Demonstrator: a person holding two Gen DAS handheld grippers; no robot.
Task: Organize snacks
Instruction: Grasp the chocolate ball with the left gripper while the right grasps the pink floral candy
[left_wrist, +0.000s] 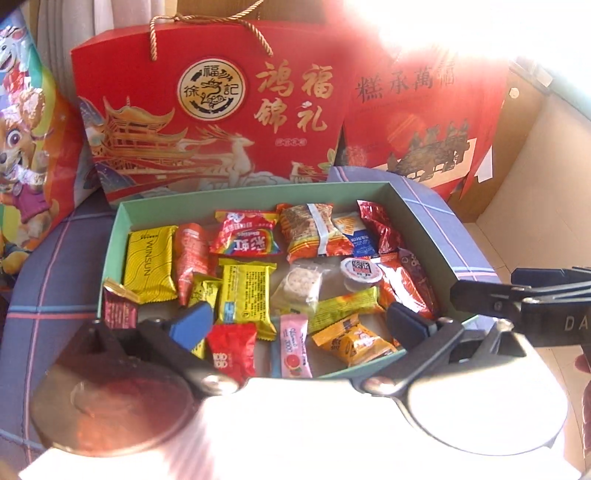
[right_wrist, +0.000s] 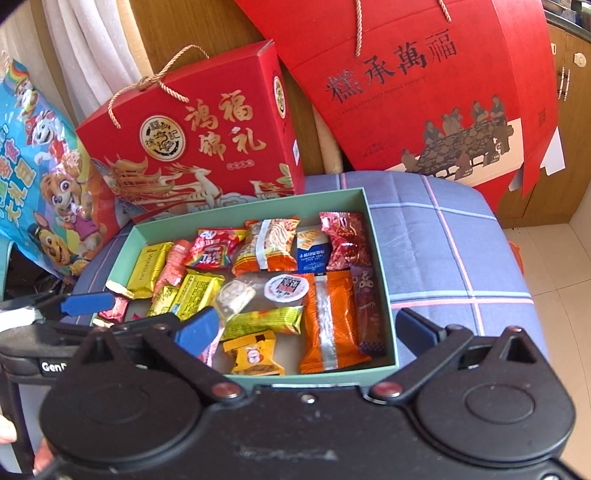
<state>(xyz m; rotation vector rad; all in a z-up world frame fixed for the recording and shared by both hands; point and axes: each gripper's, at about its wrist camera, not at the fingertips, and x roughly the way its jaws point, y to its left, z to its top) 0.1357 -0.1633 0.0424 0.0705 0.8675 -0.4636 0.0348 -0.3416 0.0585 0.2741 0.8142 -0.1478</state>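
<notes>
Two views show one shallow green box (left_wrist: 424, 225) of wrapped snacks sitting on a blue checked cushion (left_wrist: 55, 288), with red gift boxes (left_wrist: 207, 110) propped behind it. From your left wrist, the left gripper (left_wrist: 299, 321) hangs spread wide over the near edge of the box, blue pads apart and pressing on nothing; a red candy (left_wrist: 231, 349) and a pink sachet (left_wrist: 293, 345) lie just beneath the gap. Farther in lie a yellow pack (left_wrist: 149, 264) at the left wall, a yellow biscuit pack (left_wrist: 245, 297) in the middle and a small round sealed cup (left_wrist: 362, 273) to the right. Your other tool's black finger enters at the right edge. Glare washes out the upper right. From your right wrist, the right gripper (right_wrist: 306, 328) is likewise released and empty, its pads straddling the near right part of the box, above a long orange bar (right_wrist: 330, 321) and a small yellow candy (right_wrist: 255, 354). A cartoon-printed bag (right_wrist: 40, 173) leans at the far left. Judging by their look, these packets are light, with slick, crinkly film that may slide between the pads; the clear-wrapped cracker (right_wrist: 234, 297) would likely crush. Pinch each across its narrow width at the middle, or by a crimped end seal, and take the cup by its rim sides.
</notes>
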